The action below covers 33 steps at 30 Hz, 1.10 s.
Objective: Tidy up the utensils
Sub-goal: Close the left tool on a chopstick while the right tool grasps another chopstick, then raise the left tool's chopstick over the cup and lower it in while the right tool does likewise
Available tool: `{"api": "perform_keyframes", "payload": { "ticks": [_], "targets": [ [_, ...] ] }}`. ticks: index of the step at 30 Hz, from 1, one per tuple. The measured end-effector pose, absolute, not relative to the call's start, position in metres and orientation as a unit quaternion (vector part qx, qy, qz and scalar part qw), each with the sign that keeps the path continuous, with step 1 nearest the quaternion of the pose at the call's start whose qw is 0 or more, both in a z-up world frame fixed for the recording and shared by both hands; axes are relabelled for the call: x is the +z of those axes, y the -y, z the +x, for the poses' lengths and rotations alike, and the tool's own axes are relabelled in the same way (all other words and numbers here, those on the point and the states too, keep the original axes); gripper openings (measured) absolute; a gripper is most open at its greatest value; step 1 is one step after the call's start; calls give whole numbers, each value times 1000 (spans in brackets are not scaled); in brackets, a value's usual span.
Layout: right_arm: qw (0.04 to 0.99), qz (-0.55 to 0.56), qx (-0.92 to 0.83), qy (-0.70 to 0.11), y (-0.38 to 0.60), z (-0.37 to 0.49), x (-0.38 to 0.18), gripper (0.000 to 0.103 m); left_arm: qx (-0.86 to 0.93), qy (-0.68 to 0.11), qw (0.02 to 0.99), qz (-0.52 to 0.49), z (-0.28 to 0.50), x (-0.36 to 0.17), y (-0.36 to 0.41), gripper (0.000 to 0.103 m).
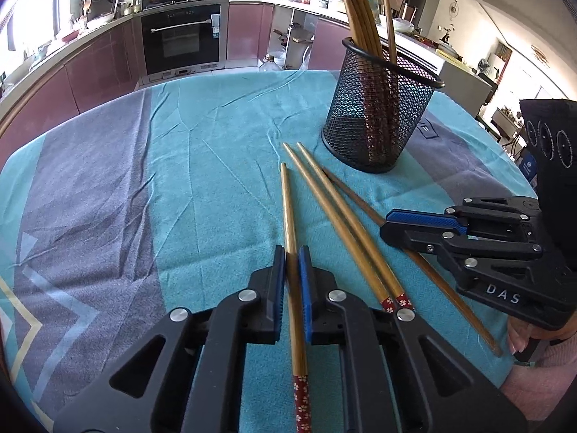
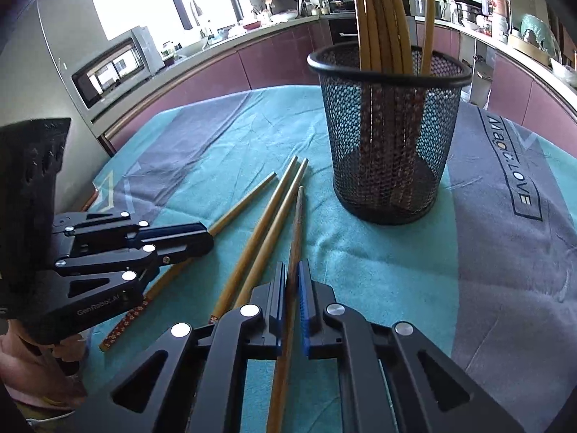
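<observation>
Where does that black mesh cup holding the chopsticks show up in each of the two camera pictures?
Left wrist view: the mesh cup stands upper right of centre, beyond the loose chopsticks.
Right wrist view: the mesh cup stands upper centre, slightly right.
Shared landmark: the teal tablecloth beneath it.

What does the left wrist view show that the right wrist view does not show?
Only the left wrist view shows the red flowered end of the chopstick on which the left gripper is shut, and the built-in oven.

Only the right wrist view shows the "LOVE" print on the cloth and the microwave.

Both show the mesh holder with chopsticks, two loose chopsticks, and the right gripper shut on its chopstick.
</observation>
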State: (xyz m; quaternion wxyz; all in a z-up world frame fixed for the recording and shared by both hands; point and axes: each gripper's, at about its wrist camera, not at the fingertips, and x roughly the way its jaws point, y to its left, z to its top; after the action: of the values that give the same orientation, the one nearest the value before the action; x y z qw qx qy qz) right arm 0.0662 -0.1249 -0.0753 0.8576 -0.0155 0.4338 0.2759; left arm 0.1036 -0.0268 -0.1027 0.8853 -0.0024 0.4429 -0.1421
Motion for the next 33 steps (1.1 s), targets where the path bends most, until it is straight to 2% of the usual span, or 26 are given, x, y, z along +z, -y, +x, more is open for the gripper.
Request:
{"api": "perform_keyframes", "payload": {
  "ticks": [7,15,33],
  "targets": [
    [862,-42,271,-427,114,66,-76,8,-139,-441,887,16,109,-104,34,10],
    [866,-4,284,-410,133,64,-62,6,-130,-436,891,1,105,-97,30,8],
    [897,66,318,-298,184,46,13,5,-242,-324,911,-74,79,4,4,7]
  ]
}}
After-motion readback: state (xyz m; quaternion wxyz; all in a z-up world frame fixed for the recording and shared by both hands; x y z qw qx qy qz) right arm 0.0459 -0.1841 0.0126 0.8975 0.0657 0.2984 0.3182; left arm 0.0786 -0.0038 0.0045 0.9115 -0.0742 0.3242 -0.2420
